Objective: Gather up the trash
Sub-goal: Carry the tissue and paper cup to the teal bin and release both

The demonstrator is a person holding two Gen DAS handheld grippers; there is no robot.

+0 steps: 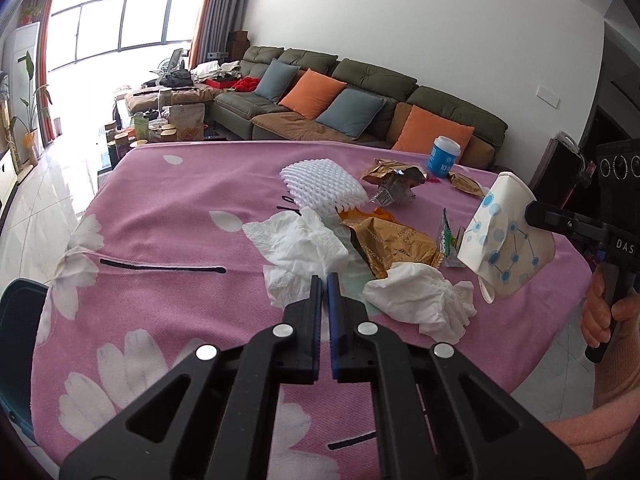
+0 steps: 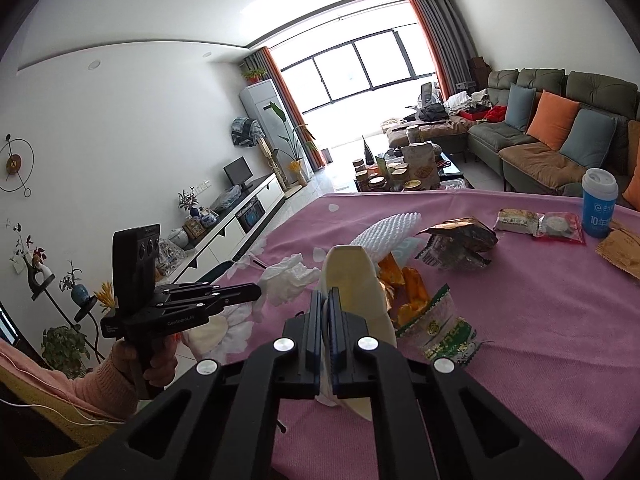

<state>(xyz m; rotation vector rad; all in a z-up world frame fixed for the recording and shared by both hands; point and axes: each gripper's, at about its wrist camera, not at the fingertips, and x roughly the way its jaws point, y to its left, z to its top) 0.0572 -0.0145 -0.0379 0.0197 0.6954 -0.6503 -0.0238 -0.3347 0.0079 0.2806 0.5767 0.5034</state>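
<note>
Squashed white paper cup with blue dot-and-line print, pinched flat and held tilted above the pink flowered bench by right tongs, left tongs closed, empty, near crumpled white tissue.

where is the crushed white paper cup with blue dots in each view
Left wrist view: the crushed white paper cup with blue dots is at the right, pinched by the right gripper above the table edge.
Right wrist view: the cup is at centre, clamped between the fingers.
Shared landmark: the white foam fruit net on the pink tablecloth.
</note>
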